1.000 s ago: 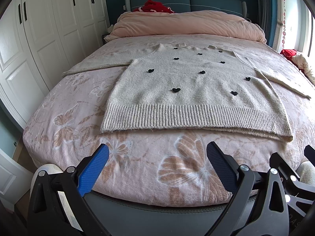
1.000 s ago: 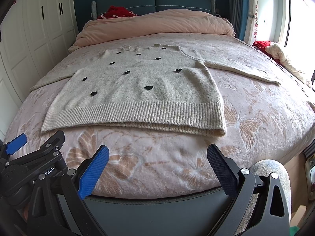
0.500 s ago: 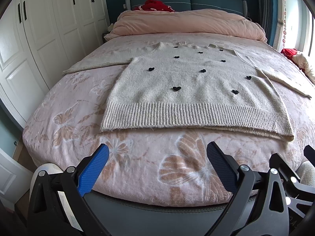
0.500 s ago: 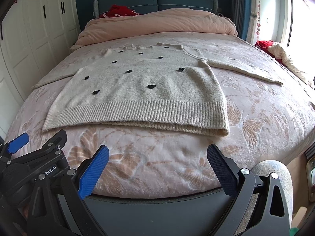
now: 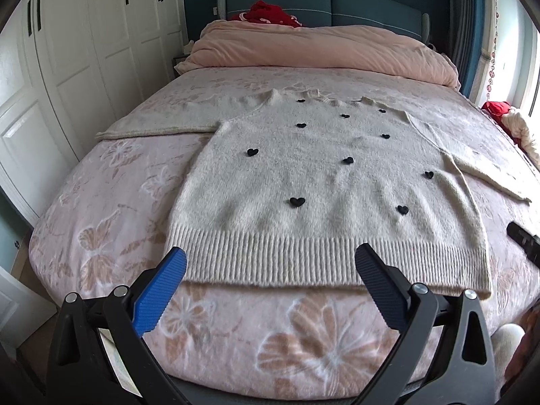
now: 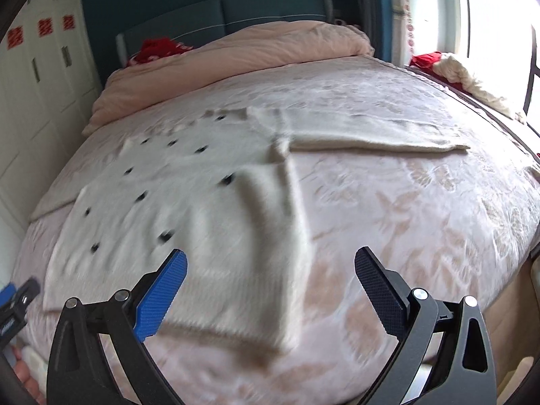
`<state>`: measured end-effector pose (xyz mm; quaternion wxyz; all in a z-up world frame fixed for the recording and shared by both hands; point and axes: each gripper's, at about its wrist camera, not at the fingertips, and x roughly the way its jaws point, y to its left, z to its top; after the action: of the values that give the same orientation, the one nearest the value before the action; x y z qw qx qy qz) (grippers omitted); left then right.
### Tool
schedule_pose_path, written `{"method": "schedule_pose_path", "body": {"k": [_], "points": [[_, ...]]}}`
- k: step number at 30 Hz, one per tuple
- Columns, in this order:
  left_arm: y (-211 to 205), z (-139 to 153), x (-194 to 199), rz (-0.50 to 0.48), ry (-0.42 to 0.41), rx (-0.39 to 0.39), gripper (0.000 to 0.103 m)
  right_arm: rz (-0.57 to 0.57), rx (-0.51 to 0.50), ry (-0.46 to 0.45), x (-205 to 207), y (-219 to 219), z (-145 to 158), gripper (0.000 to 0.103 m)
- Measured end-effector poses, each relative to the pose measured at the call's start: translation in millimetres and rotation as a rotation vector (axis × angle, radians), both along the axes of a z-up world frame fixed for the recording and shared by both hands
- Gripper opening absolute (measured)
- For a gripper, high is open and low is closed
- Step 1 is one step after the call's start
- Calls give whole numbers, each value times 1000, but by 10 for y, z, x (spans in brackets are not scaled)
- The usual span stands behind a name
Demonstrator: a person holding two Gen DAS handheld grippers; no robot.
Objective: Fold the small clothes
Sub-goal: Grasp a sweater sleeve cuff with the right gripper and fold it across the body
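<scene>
A cream knit sweater [image 5: 324,182] with small black hearts lies flat, front up, on the bed, both sleeves spread out; it also shows, blurred, in the right wrist view [image 6: 189,209]. Its ribbed hem [image 5: 303,260] faces me. My left gripper [image 5: 270,287] is open and empty, hovering just above the hem's middle. My right gripper [image 6: 270,290] is open and empty above the sweater's lower right corner; its right sleeve [image 6: 374,141] stretches toward the window side.
The bed [image 5: 111,216] has a pink butterfly-print cover, with a folded pink duvet [image 5: 320,47] and a red item [image 5: 270,13] at the headboard. White wardrobes [image 5: 67,50] stand at the left. Red and white clothes [image 6: 452,67] lie by the window.
Both grippers have moved forward over the bed toward the sweater. The right one has swung right and tilted, blurring its view. Both stay open.
</scene>
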<state>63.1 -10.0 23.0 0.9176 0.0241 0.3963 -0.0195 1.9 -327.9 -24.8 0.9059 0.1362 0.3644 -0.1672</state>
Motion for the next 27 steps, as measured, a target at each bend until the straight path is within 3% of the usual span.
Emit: {"method": "schedule_pose_path", "body": {"k": [3, 6, 10, 15, 19, 21, 22, 23, 24, 25, 27], "points": [[-57, -16, 141, -5, 26, 17, 98, -91, 97, -7, 183, -670, -74, 98], [-90, -66, 254, -1, 42, 31, 98, -253, 218, -17, 371, -1620, -255, 98], [-147, -195, 424, -12, 107, 25, 98, -423, 270, -20, 522, -2563, -444, 98], [-223, -359, 554, -14, 150, 18, 98, -502, 343, -50, 744, -3277, -599, 97], [-287, -468, 627, -27, 173, 35, 98, -553, 399, -24, 943, -3644, -810, 94], [-300, -512, 664, -35, 182, 38, 98, -590, 416, -61, 918, -3737, -862, 86], [-295, -527, 685, -35, 185, 37, 98, -605, 413, -95, 899, -3789, -855, 75], [-287, -538, 705, -36, 190, 33, 98, -608, 420, -110, 908, -3828, -856, 53], [-270, -553, 729, -35, 197, 25, 98, -606, 441, -109, 927, -3864, -868, 41], [-251, -560, 745, -33, 203, 19, 98, -602, 475, -117, 955, -3894, -880, 16], [-202, -564, 775, -30, 207, -7, 98, -584, 494, -187, 1009, -3843, -741, 13]]}}
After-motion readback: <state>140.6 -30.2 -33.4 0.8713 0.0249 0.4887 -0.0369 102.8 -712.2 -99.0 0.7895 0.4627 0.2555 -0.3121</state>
